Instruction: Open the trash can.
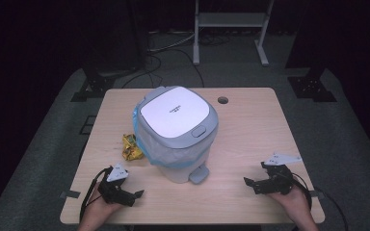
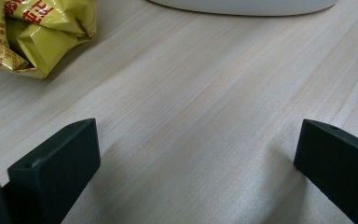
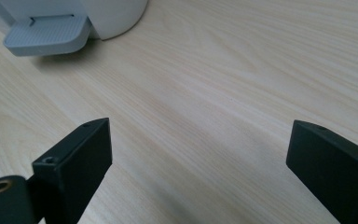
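Left gripper (image 1: pixel 134 196), held in the person's left hand (image 1: pixel 98 211) at the near left of the wooden table (image 1: pixel 250 125), rests low over the surface with its jaws set wide apart and nothing between them. Right gripper (image 1: pixel 253 183), held in the right hand (image 1: pixel 296 204) at the near right, likewise has its jaws spread wide on bare wood.

Between the two grippers and farther from the person stands a white pedal bin (image 1: pixel 176 132) with its grey-rimmed lid (image 1: pixel 173 113) closed; its contents cannot be seen. A pale blue liner (image 1: pixel 147 144) is folded out over the bin's rim and hangs down its side. The grey foot pedal (image 1: pixel 198 174) projects from the base toward the person, ahead and left of the right gripper's jaws in the right gripper view.

A crumpled yellow wrapper (image 1: pixel 131 147) with red print lies on the table just beside the bin, ahead of the left gripper and well apart from its jaws.
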Demonstrator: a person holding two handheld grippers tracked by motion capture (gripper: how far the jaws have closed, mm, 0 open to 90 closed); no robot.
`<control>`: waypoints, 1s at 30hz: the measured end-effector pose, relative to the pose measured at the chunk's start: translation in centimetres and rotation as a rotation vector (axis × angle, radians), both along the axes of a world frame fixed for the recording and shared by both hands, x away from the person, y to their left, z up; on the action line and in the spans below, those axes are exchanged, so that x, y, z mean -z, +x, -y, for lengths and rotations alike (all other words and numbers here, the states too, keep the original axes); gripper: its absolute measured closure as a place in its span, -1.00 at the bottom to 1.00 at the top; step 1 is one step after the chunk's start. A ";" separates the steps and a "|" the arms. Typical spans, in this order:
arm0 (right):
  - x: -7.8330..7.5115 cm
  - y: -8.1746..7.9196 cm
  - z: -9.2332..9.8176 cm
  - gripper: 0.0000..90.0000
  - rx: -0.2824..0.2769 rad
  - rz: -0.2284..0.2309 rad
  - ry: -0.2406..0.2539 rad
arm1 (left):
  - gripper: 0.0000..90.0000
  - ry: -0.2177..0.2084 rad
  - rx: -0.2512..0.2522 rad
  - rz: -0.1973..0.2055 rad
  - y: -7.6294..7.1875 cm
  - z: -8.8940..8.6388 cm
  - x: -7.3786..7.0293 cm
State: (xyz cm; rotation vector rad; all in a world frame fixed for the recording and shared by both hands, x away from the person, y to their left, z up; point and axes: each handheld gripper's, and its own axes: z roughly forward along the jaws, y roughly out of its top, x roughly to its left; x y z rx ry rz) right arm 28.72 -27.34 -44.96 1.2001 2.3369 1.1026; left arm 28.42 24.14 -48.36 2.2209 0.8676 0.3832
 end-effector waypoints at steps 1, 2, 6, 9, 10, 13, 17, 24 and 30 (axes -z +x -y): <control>-0.1 0.0 0.0 -0.80 -0.005 -0.001 0.006 | -1.00 -0.001 0.000 0.000 0.0 0.0 0.0; -0.2 0.0 0.0 -0.80 -0.007 -0.002 0.008 | -1.00 0.000 0.000 0.000 0.0 0.0 0.0; -0.5 0.0 -0.2 -0.72 -0.014 0.002 0.012 | -1.00 0.000 -0.001 0.000 0.0 0.0 0.0; -0.8 0.0 -0.3 -0.71 -0.018 0.001 0.014 | -1.00 0.000 -0.001 0.000 0.0 0.0 0.0; -0.9 0.0 -0.4 -0.71 -0.020 0.001 0.015 | -1.00 0.001 -0.001 0.000 0.0 0.0 0.0; -1.1 0.0 -0.5 -0.70 -0.023 -0.002 0.018 | -1.00 0.001 -0.001 0.000 0.0 0.0 0.0; -1.6 0.0 -0.7 -0.65 -0.034 -0.004 0.029 | -1.00 0.001 -0.001 0.000 0.0 0.0 0.0; -2.3 0.0 -0.8 -0.49 -0.053 0.007 0.048 | -1.00 0.001 -0.001 0.000 0.0 0.0 0.0; -3.2 0.0 -1.2 -0.35 -0.072 0.025 0.062 | -1.00 0.001 -0.001 0.000 0.0 0.0 0.0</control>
